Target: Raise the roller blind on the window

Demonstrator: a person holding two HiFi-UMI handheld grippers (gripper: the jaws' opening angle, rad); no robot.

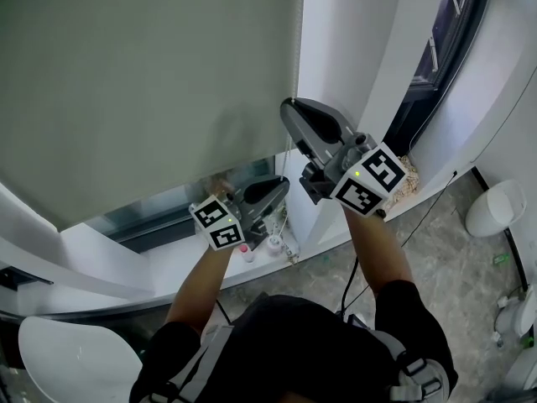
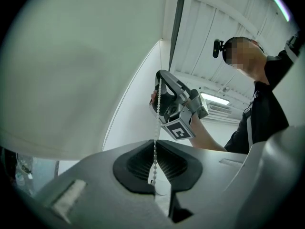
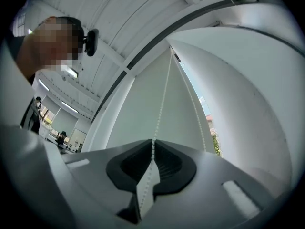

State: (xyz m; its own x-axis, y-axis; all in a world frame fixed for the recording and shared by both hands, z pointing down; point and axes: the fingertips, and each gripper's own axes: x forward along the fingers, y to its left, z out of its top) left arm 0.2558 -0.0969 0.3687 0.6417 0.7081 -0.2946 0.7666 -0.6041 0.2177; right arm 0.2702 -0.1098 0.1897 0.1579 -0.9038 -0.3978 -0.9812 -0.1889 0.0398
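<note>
The grey-green roller blind (image 1: 143, 82) hangs down over most of the window, its lower edge just above the sill. Its white bead chain (image 1: 289, 162) runs down beside the blind's right edge. My right gripper (image 1: 288, 105) is the higher one, shut on the chain (image 3: 163, 97), which passes between its closed jaws (image 3: 153, 149). My left gripper (image 1: 284, 183) sits lower, also shut on the chain (image 2: 156, 123), which is pinched between its jaws (image 2: 155, 161). From the left gripper view the right gripper (image 2: 161, 80) holds the same strand above. A second strand (image 3: 193, 101) hangs free.
A white window sill (image 1: 109, 259) lies below the blind with two small bottles (image 1: 247, 253) on it near my left gripper. A white rounded seat (image 1: 75, 363) is at lower left, a white bin (image 1: 495, 208) at right, and a cable (image 1: 424, 212) crosses the floor.
</note>
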